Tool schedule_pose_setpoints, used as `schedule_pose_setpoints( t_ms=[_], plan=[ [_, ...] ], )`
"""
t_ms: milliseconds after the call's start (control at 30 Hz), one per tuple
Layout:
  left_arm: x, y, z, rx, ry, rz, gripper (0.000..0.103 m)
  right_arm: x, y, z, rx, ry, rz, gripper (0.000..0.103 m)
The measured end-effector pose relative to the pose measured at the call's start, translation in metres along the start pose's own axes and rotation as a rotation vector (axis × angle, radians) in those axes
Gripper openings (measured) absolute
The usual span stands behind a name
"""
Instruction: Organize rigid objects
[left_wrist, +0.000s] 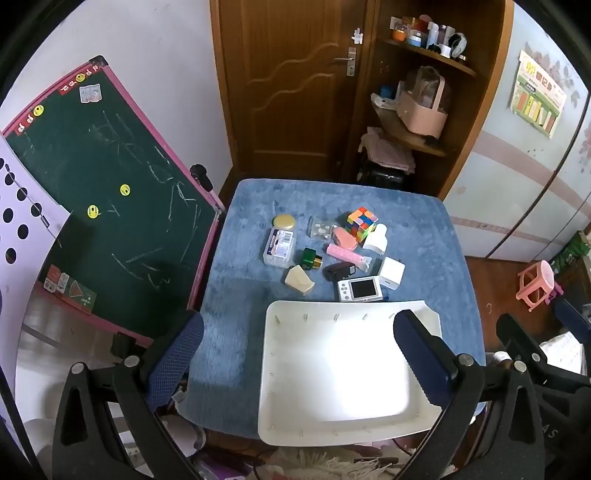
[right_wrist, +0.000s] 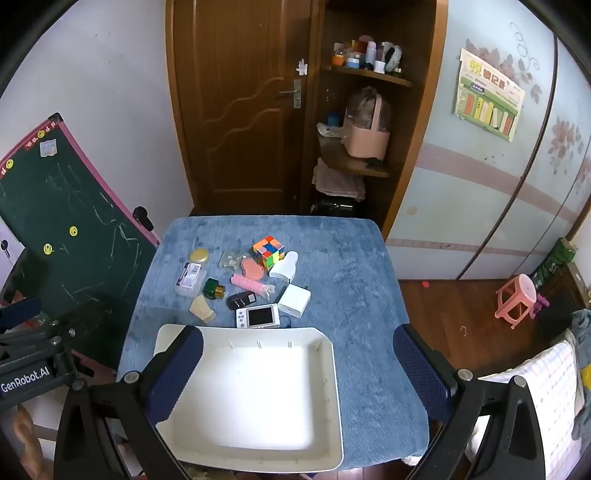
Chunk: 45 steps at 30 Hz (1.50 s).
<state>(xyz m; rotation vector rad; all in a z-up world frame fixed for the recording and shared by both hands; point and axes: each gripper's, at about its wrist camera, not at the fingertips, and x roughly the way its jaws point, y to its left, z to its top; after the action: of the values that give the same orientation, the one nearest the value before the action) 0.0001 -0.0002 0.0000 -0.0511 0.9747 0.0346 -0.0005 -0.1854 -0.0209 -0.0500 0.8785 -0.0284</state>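
Observation:
A white tray (left_wrist: 430, 315) (right_wrist: 334, 387) with nothing in it lies at the near edge of a blue furry table (left_wrist: 236, 295) (right_wrist: 362, 295). Behind it lie small objects: a colour cube (left_wrist: 361, 221) (right_wrist: 268, 252), a white handheld console (left_wrist: 360, 290) (right_wrist: 258, 316), a white charger block (left_wrist: 390, 272) (right_wrist: 294, 300), a clear plastic box (left_wrist: 279, 246) (right_wrist: 190, 278), a green bottle (left_wrist: 311, 259) (right_wrist: 214, 288), a pink case (left_wrist: 344, 254) (right_wrist: 248, 283). My left gripper (left_wrist: 299, 343) and right gripper (right_wrist: 299, 354) hover open and empty above the tray's near side.
A green chalkboard (left_wrist: 110, 206) (right_wrist: 66, 236) leans at the table's left. A wooden door (left_wrist: 288, 81) and shelves (left_wrist: 417, 136) stand behind. A pink stool (right_wrist: 515, 301) sits on the floor at right. The other gripper (left_wrist: 535, 354) shows at the left view's right edge.

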Motion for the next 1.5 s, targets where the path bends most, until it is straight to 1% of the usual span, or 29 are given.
schedule_pose_setpoints(
  t_ms=[1167,1500],
  plan=[
    [0.0,0.0,0.0,0.005,0.01,0.006,0.102,0.006,0.003,0.002,-0.003,0.016,-0.003,0.103],
    [0.0,0.0,0.0,0.005,0.013,0.009,0.102,0.009,0.007,-0.003,0.002,0.021,-0.004,0.103]
  ],
)
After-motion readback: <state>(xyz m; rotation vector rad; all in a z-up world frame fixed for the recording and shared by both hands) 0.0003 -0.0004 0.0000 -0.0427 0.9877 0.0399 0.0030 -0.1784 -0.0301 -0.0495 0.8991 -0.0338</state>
